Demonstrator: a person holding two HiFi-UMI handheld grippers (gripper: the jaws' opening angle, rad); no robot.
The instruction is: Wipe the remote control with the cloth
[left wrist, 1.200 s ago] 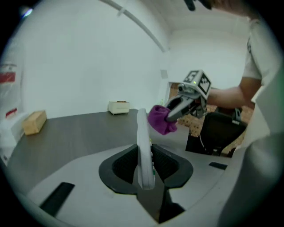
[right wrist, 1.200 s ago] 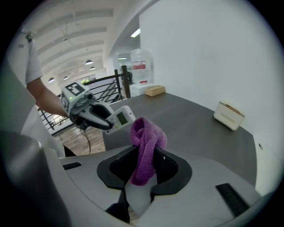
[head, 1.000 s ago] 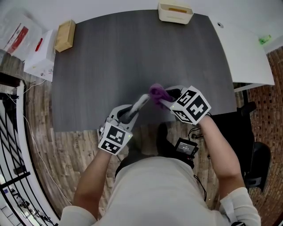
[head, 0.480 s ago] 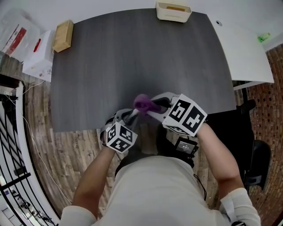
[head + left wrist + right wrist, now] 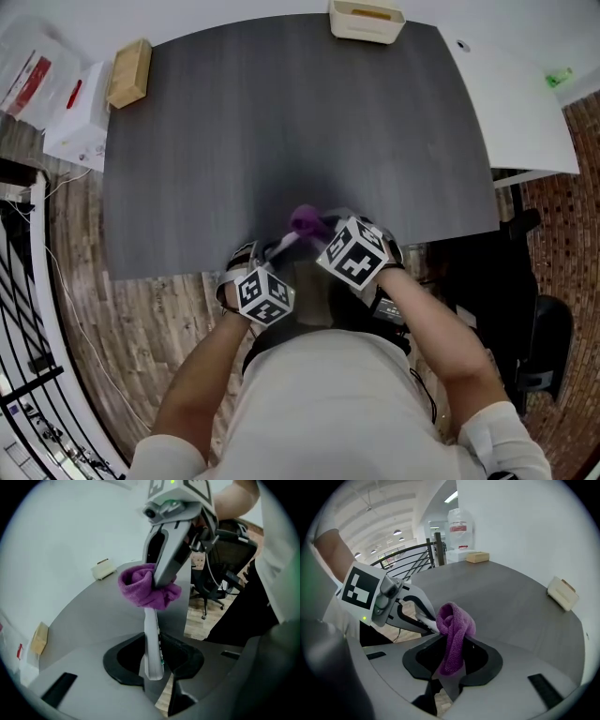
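Head view: dark grey table [image 5: 281, 122] fills the upper half, its near edge over a plank floor [image 5: 159, 319]. A white desk [image 5: 525, 103] sits against it at 2 o'clock. The person's pale shirt [image 5: 328, 403] takes up 6 o'clock, with both forearms reaching toward the table's near edge.

Along the table's far side there is a cream tray [image 5: 367, 21] at 12 o'clock and a tan block [image 5: 129, 73] at the 11 o'clock corner. Both are well apart from the work. A plastic bag with red print [image 5: 33, 70] lies off the table at 10 o'clock.

Left gripper [image 5: 274, 251] is at 6 o'clock of the table, at the near edge. Its jaws are pinching the near end of the remote control [image 5: 152, 644], a slim pale bar held edge-on. The bar runs away from the jaws toward 12 o'clock in the left gripper view.

Right gripper [image 5: 323, 230] is just beside the left one, at its 2 o'clock. Its jaws are clamped on the purple cloth [image 5: 453, 634]. The cloth bunches into a wad beyond the tips. The wad rests on the far end of the remote control and covers its tip.

Both are above the table's near edge, and I cannot tell whether the remote touches the tabletop.
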